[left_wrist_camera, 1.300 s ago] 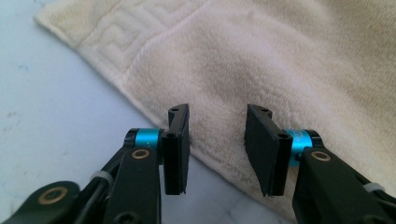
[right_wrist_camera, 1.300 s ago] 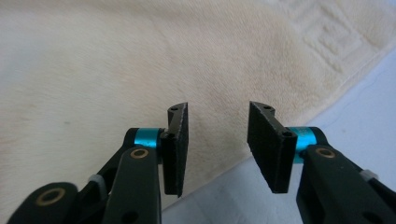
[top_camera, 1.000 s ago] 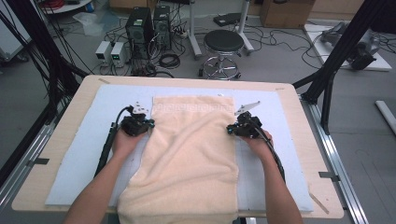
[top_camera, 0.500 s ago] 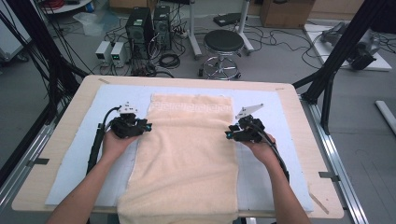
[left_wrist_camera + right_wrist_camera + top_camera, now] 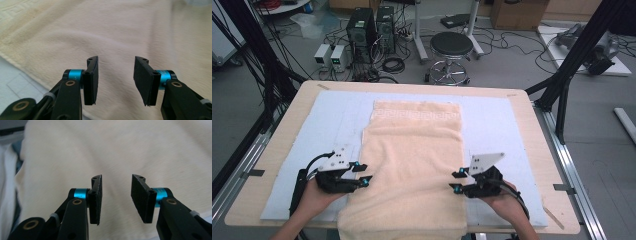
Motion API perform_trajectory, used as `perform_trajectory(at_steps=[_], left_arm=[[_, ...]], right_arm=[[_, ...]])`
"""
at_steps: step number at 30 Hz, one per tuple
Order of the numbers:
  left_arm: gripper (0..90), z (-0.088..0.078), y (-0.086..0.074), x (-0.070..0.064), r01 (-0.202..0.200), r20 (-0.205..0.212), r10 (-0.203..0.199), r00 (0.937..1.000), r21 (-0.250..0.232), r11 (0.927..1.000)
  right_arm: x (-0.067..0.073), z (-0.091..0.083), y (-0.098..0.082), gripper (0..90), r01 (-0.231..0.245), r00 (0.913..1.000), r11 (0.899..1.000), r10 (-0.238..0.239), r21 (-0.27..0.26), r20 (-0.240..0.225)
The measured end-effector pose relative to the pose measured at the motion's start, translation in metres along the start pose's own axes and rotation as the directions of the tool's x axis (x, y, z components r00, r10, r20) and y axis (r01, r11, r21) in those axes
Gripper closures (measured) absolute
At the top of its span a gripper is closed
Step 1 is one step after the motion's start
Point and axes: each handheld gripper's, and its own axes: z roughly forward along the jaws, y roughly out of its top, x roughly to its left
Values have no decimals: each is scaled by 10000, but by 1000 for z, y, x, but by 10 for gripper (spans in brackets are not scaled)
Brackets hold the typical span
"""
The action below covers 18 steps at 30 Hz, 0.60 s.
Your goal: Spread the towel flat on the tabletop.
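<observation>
A cream terry towel (image 5: 412, 165) lay lengthwise down the middle of the table (image 5: 532, 130), on a pale blue mat (image 5: 332, 120). Its patterned border was near the far edge and its near end drooped over the table's near edge.

The left gripper (image 5: 363, 172) sat at the towel's left hem toward the near edge, jaws spread with nothing between them. In the left gripper view (image 5: 115, 80) the pads hovered over flat pile, the hem running behind them to the left. A pinch from there would likely slide off flat cloth or gather a thick bunch, because the edge was not between the jaws.

The right gripper (image 5: 455, 181) mirrored it at the right hem, jaws likewise apart and empty. In the right gripper view (image 5: 116, 198) cloth lay beyond and under the pads. Uneven grips could skew the towel, and the overhanging end might drag it off the near edge.
</observation>
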Motion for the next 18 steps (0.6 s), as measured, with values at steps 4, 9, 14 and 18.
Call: perform_trajectory(at_steps=[4,9,14,18], left_arm=[[548,-10,-11,-24,-121,723,108,9973,179,9998],[549,-14,-22,-53,-812,1634,721,9839,494,9955],[549,-2,-19,-48,-1085,1215,970,9878,919,9898],[535,11,-16,-37,-903,868,816,9929,1021,9907]], right_arm=[[19,4,-13,616,179,9966,9987,-140,472,-806],[46,0,-14,596,759,9876,9968,-715,267,-1396],[41,10,-16,597,451,9929,9974,-385,560,-1125],[27,19,-14,598,215,9983,9970,-175,741,-553]])
